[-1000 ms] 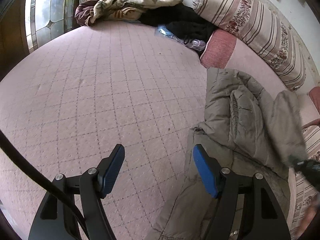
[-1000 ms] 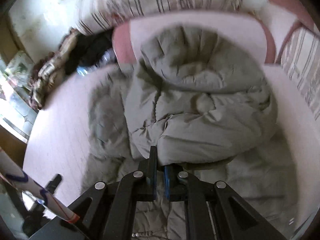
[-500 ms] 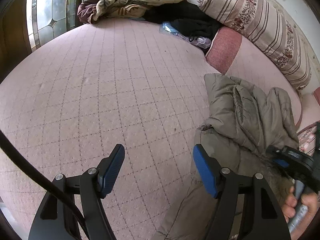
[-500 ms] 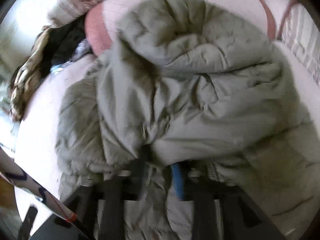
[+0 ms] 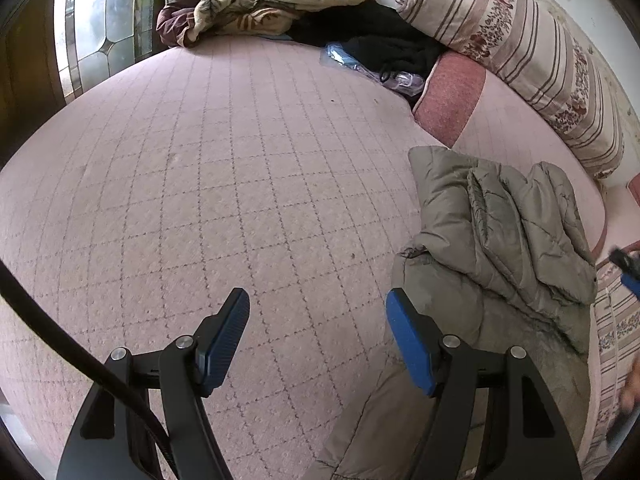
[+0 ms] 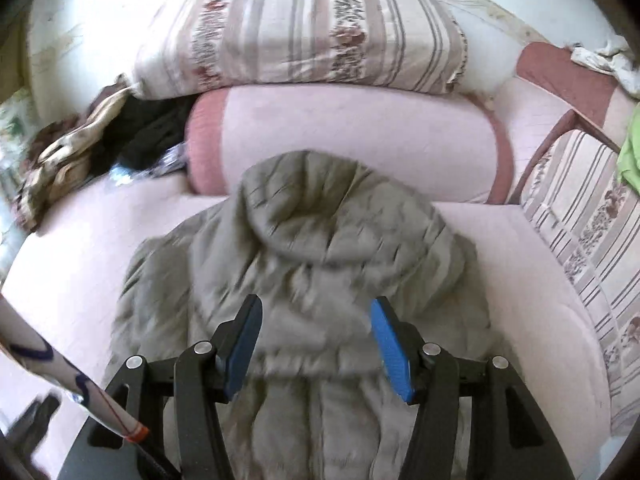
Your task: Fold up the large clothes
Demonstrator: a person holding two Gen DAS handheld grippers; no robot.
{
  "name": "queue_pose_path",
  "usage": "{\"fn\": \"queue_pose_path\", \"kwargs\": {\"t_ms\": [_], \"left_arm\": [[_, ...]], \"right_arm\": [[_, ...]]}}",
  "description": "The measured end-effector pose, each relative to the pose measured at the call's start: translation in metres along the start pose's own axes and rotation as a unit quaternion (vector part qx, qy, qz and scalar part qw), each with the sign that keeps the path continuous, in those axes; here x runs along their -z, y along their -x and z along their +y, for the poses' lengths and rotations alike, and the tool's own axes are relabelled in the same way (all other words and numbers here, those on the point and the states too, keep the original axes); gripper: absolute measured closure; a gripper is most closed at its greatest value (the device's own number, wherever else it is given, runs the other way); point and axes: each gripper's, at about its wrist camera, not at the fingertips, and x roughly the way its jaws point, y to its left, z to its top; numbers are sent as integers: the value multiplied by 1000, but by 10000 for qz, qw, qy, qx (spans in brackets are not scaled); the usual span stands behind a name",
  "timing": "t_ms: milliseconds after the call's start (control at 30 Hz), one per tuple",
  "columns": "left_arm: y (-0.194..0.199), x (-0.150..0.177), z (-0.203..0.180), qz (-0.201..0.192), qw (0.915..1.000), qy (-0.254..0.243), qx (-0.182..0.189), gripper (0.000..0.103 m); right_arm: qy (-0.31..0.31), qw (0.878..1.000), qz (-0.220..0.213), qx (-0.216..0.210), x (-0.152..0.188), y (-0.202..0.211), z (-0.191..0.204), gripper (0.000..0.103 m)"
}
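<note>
Left gripper (image 5: 318,338): released, jaws spread wide over the bare pink bed cover (image 5: 224,184), grasping nothing. Grey padded jacket (image 5: 500,236): lies ahead and to the right of it, upper part doubled over the body in a rough fold. Right gripper (image 6: 316,344): released, jaws apart above the jacket's folded part, blurred. Progress: first fold apparently laid; hem end before the grippers not yet folded, bundle untidy.

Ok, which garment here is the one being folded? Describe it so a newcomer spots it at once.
Start at the long striped floral bolster along the wall, then drop to the pink cushion in front of it. The grey-green puffer jacket lies just below, on the pink quilted bed cover; it is the only padded, olive-grey piece, apart from the heaped blankets.
</note>
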Motion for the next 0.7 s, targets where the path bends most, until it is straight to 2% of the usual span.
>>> {"fn": "queue_pose_path", "kwargs": {"t_ms": [100, 167, 300, 400, 467, 567, 633, 700], "left_arm": [[0, 0, -1, -22, 10000, -56, -43, 33], [-1, 0, -1, -24, 10000, -77, -47, 33], [-4, -1, -5, -3, 9999, -139, -17, 33], [-4, 0, -8, 24, 9998, -210, -6, 33], [-3, 1, -10, 10, 9997, -240, -14, 33], [-1, 2, -11, -53, 9997, -252, -50, 33], [-1, 3, -12, -70, 9995, -286, -87, 33], [-2, 4, -14, -41, 9994, -333, -106, 33]], "right_arm": [[-117, 9985, 93, 524, -10, -39, -2, 42], [-205, 9970, 380, 637, -6, -67, -3, 42], [-248, 9905, 1351, 109, 25, -118, 5, 44], [254, 9921, 1191, 292, 26, -116, 15, 44], [183, 9941, 1018, 331, 18, -101, 14, 44], [-11, 9987, 463, 214, 11, -69, 15, 44], [60, 9988, 458, 139, 12, -67, 24, 44], [264, 9969, 737, 59, 18, -81, 38, 44]]}}
